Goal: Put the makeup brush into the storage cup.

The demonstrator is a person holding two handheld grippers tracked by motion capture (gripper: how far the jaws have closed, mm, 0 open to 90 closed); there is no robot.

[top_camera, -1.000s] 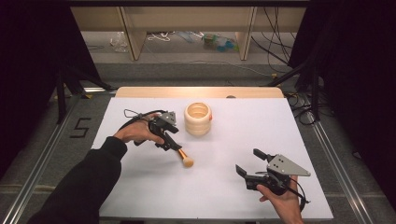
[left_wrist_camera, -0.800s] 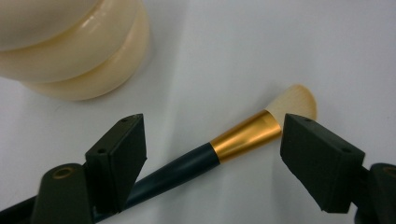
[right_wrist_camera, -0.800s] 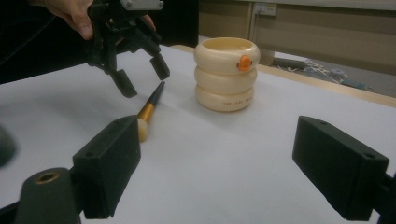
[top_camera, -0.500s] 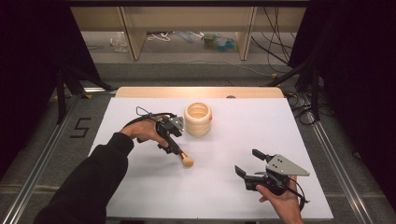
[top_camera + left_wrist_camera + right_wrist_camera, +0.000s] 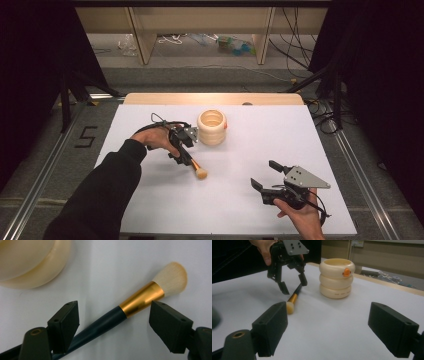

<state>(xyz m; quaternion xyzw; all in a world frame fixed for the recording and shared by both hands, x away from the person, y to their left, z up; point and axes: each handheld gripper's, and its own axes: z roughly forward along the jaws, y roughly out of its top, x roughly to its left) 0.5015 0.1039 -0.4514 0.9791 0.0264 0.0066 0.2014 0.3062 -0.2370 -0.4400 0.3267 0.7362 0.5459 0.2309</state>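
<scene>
The left gripper [image 5: 113, 322] hung with jaws spread wide astride the makeup brush [image 5: 140, 300], nothing pinched; the brush lay flat on the white table [image 5: 235, 200], bristles toward five o'clock of the cream ringed holder [image 5: 212, 127]. Likely a pickup in hand: next, lower and close on the dark handle. The right gripper [image 5: 328, 327] idled agape near the front edge. The handle's tail was cut off.

Looks like a lab or recording studio. White-covered table [image 5: 300, 135] set between black curtains [image 5: 385, 75], with metal rails [image 5: 361, 170] on a grey floor [image 5: 65, 150]. Loose cables [image 5: 300, 50] behind, wooden shelf legs [image 5: 142, 35], and a number 5 [image 5: 86, 136] marked on the floor.
</scene>
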